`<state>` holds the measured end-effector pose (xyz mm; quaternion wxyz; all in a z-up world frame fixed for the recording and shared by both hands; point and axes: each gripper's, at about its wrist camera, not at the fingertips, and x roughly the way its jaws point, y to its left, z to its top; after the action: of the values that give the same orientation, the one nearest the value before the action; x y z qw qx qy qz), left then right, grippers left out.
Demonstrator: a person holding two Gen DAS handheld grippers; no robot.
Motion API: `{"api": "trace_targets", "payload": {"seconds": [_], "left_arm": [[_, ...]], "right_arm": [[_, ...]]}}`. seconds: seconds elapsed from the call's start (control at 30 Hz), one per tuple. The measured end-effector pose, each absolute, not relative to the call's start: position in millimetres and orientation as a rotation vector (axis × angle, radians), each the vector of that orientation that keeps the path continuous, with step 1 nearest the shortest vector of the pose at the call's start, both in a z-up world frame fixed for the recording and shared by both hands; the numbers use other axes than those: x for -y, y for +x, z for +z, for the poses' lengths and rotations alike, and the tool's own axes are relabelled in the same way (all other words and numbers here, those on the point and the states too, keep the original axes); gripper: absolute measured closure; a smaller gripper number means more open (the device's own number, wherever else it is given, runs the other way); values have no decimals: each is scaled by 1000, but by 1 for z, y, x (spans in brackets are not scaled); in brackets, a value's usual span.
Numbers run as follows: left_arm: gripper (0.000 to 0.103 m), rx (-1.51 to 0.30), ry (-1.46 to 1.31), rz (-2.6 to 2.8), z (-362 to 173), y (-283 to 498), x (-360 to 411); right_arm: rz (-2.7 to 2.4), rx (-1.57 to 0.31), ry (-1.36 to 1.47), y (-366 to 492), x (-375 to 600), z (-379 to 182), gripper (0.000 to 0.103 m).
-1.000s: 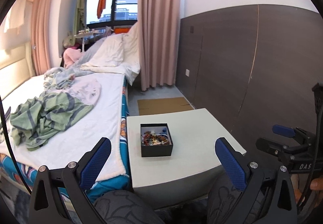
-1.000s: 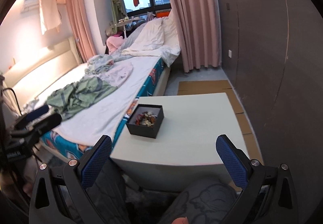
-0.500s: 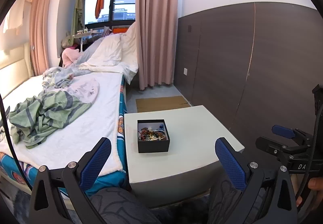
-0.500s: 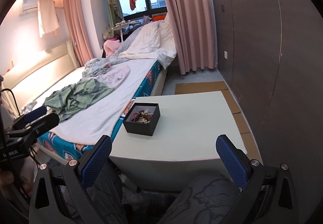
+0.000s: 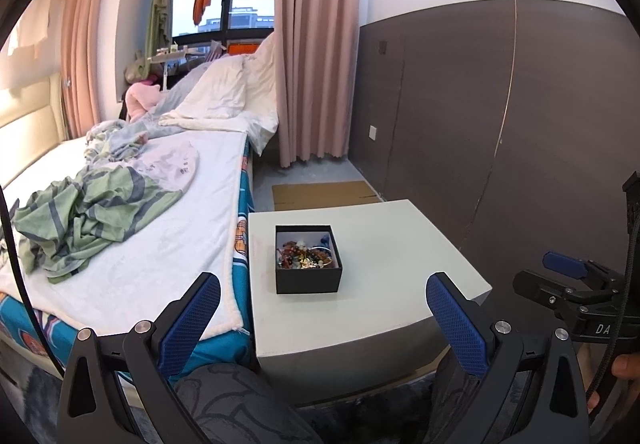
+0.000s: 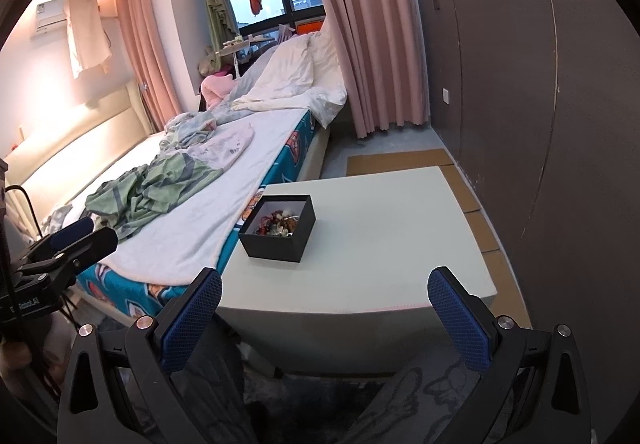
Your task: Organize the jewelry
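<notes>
A small black open box [image 5: 308, 268] [image 6: 278, 238] holds a tangled heap of mixed jewelry [image 5: 306, 255] [image 6: 278, 225]. It sits near the left side of a low white table [image 5: 396, 264] [image 6: 400, 236]. My left gripper [image 5: 322, 316] hangs open in front of the table's near edge, well short of the box, with nothing between its blue pads. My right gripper [image 6: 324, 312] is also open and empty, held before the table's near edge. Each gripper shows at the edge of the other's view.
A bed [image 5: 132, 244] [image 6: 192, 212] with rumpled clothes and bedding runs along the table's left. A dark panelled wall [image 5: 500, 124] [image 6: 540, 104] stands on the right. Cardboard [image 5: 324, 192] lies on the floor beyond the table. The person's patterned trouser knees fill the bottom.
Both views have shifted slightly, with the table and box sitting a little lower and closer in frame. Both grippers stay open and empty.
</notes>
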<state>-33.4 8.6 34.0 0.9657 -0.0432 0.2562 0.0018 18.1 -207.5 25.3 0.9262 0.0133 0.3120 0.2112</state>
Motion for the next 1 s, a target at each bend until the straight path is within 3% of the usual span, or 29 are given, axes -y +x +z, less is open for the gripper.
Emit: {"api": "trace_targets", "payload": {"seconds": [1.0], "left_arm": [[0,-519,-98,3,31,-42,-9]], "right_arm": [[422,-650,38,13,204,24,0]]}}
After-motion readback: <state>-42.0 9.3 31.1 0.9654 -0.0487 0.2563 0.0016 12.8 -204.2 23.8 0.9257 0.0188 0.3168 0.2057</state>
